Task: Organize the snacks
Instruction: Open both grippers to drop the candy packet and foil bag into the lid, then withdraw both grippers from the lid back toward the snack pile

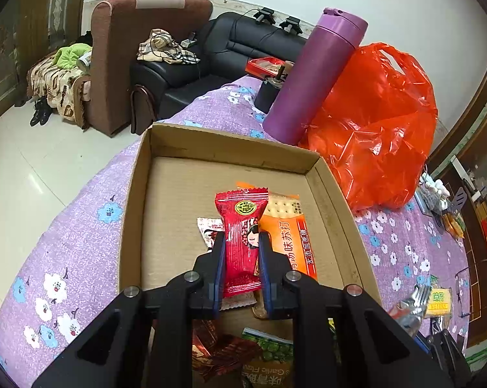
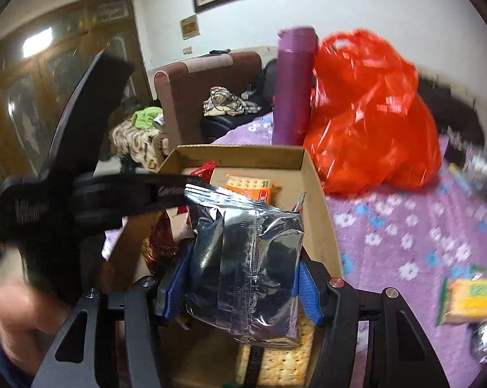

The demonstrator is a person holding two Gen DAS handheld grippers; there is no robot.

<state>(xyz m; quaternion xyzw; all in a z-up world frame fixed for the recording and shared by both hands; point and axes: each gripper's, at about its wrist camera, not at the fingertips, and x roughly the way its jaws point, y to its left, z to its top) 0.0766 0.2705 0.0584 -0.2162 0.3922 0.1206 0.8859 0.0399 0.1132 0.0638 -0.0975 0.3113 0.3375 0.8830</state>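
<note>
A shallow cardboard box (image 1: 330, 194) sits on the purple flowered tablecloth; it also shows in the right wrist view (image 2: 321, 200). My left gripper (image 1: 241, 242) is shut on a red candy packet (image 1: 241, 226) and holds it over the box. An orange cracker packet (image 1: 288, 229) and a small white packet (image 1: 207, 226) lie under it in the box. My right gripper (image 2: 240, 271) is shut on a silver foil packet (image 2: 243, 258), held above the box's near end. The left gripper's black body (image 2: 65, 194) crosses the right wrist view.
A purple bottle (image 1: 311, 74) and a red plastic bag (image 1: 372, 123) stand behind the box. A yellow-green cracker packet (image 2: 470, 297) and other snacks (image 1: 437, 297) lie on the cloth (image 1: 75, 242) to the right. Sofas stand beyond the table's left edge.
</note>
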